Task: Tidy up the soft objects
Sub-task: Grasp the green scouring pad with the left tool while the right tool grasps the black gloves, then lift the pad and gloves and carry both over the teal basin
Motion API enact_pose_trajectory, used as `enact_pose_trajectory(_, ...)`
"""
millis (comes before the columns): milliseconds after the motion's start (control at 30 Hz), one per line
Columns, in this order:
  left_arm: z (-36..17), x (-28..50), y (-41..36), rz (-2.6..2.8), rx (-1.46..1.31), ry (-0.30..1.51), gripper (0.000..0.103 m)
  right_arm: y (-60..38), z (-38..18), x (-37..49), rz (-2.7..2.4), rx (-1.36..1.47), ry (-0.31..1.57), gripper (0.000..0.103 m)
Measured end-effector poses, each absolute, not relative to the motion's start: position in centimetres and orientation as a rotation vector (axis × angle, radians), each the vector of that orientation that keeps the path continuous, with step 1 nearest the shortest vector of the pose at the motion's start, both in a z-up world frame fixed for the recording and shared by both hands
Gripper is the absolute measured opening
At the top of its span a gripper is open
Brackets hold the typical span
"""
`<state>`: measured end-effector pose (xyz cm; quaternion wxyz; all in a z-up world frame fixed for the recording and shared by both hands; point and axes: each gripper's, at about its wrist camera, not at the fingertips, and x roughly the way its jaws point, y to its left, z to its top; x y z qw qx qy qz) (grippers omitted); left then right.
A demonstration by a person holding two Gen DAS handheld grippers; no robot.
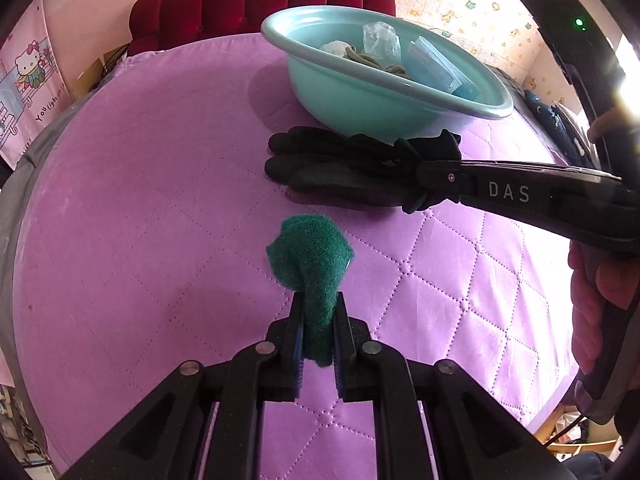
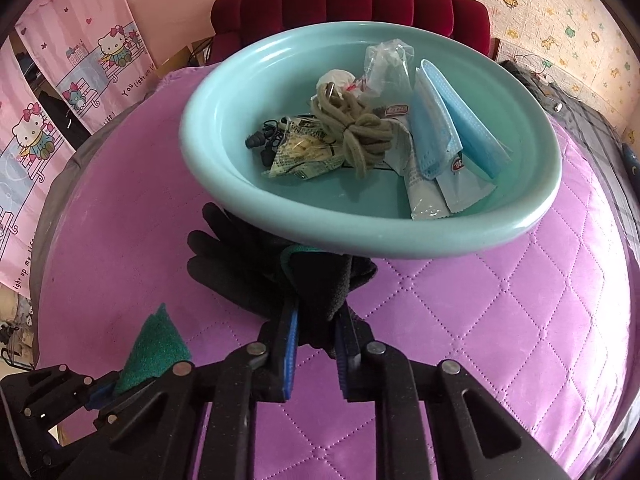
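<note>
My left gripper (image 1: 318, 304) is shut on a green scouring pad (image 1: 310, 254), which sticks out past the fingertips just above the purple quilted cover (image 1: 140, 208). A pair of black gloves (image 1: 340, 168) lies in front of the teal basin (image 1: 360, 100). My right gripper (image 2: 316, 312) is shut on the cuff end of the black gloves (image 2: 240, 264); it comes in from the right in the left wrist view (image 1: 420, 184). The green pad (image 2: 154, 348) and the left gripper show at lower left in the right wrist view. The basin (image 2: 224, 160) holds soft items.
In the basin lie blue face masks (image 2: 448, 128), an olive cord bundle (image 2: 356, 132), sachets, a clear bag and black earplugs. A red padded headboard (image 2: 352, 0) stands behind. A person's hand (image 1: 600, 300) holds the right gripper's handle. Pink curtains hang at left.
</note>
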<state>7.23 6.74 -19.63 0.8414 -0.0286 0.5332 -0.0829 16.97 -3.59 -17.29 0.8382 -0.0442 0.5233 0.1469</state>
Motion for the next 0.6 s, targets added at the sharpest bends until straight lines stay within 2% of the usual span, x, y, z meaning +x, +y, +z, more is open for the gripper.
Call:
enact_pose_trajectory(267, -18.7, 6.4, 5.9, -0.174, -0.033, 1.095, 0.012, -5.3, -16.0, 14.8, 0.334, -0.074, 1.086, 0.009)
enact_pose_trajectory(600, -17.0, 5.8, 5.2, -0.162, -0.044, 1.077, 0.012, -6.9, -13.9, 12.6, 0.343, -0.068, 1.062, 0.008)
